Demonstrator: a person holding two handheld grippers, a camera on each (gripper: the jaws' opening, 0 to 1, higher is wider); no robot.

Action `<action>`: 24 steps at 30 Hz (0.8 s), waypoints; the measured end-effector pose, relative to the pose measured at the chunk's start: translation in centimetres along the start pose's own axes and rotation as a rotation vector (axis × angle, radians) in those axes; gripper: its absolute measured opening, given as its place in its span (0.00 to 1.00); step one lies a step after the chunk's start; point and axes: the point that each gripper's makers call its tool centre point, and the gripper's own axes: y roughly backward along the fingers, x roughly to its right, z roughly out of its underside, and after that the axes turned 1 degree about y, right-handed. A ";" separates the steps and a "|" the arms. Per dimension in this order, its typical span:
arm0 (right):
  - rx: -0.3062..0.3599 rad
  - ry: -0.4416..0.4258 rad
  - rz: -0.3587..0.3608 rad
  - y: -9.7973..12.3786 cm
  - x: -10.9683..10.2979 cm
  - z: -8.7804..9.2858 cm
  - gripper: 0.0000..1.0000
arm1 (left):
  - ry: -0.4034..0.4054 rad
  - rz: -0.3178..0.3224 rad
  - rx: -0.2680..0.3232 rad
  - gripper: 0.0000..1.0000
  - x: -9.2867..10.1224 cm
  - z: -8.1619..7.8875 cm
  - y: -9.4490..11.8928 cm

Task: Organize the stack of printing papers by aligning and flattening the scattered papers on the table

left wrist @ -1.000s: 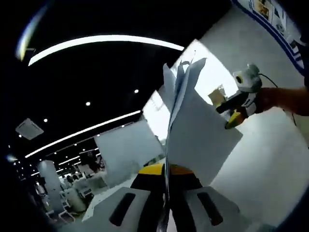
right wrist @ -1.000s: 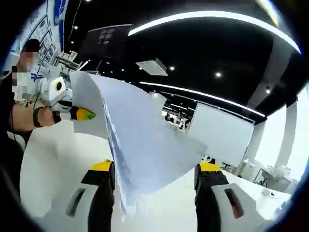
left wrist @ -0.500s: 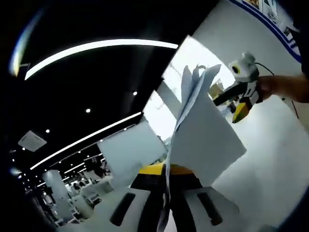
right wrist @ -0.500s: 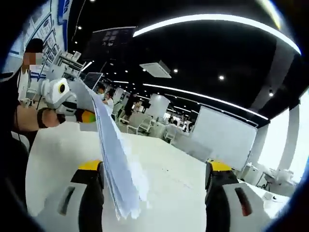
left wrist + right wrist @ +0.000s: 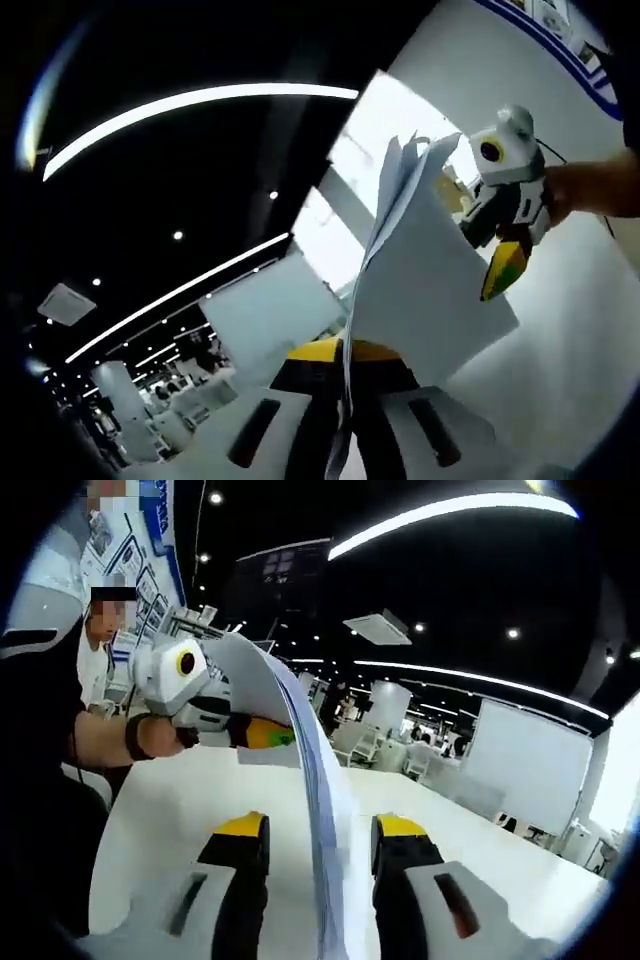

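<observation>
The stack of papers (image 5: 425, 290) is thin, matt white paper, its loose edges fanned and slightly curled (image 5: 320, 810). The tabletop (image 5: 180, 820) looks smooth, white and faintly glossy. The left claw (image 5: 262, 733) and right claw (image 5: 503, 272) appear as hard plastic, glossy yellow at the tips, with matt grey and black bodies.

Ceiling: dark, with a long curved light strip (image 5: 200, 97), a second curved strip (image 5: 450, 515), small round downlights (image 5: 512, 633) and a square ceiling vent unit (image 5: 380, 627). Freestanding white board panel (image 5: 265, 310); another (image 5: 525, 760). Wall posters (image 5: 130, 560) with a blue border. White round column (image 5: 388, 705). Background desks and chairs (image 5: 170, 395), small and blurred.
</observation>
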 end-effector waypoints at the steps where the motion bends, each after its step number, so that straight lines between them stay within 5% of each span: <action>1: 0.002 -0.004 0.002 0.0 0.0 0.0 0.26 | 0.001 0.000 0.000 0.06 0.0 0.0 0.0; 7: 0.037 -0.041 0.034 0.3 0.8 -0.3 0.00 | 0.023 0.008 0.018 0.06 0.3 -0.4 -0.2; 13: 0.094 -0.117 0.032 1.0 1.8 -1.1 0.00 | 0.022 -0.015 0.080 0.14 0.0 -1.6 0.0; 16: 0.120 -0.137 0.040 1.5 2.3 -1.4 0.00 | 0.060 -0.102 0.134 0.31 -2.0 -2.2 0.5; 19: 0.148 -0.167 0.044 2.0 2.8 -1.5 0.00 | 0.085 -0.177 0.156 0.33 -4.3 -1.9 1.5; 21: 0.177 -0.197 0.054 2.5 3.3 -1.7 0.00 | 0.153 -0.196 0.179 0.35 -5.6 -1.6 2.2; 24: 0.239 -0.262 0.058 3.2 4.1 -2.4 0.00 | 0.301 -0.130 0.194 0.35 -5.7 -0.8 2.5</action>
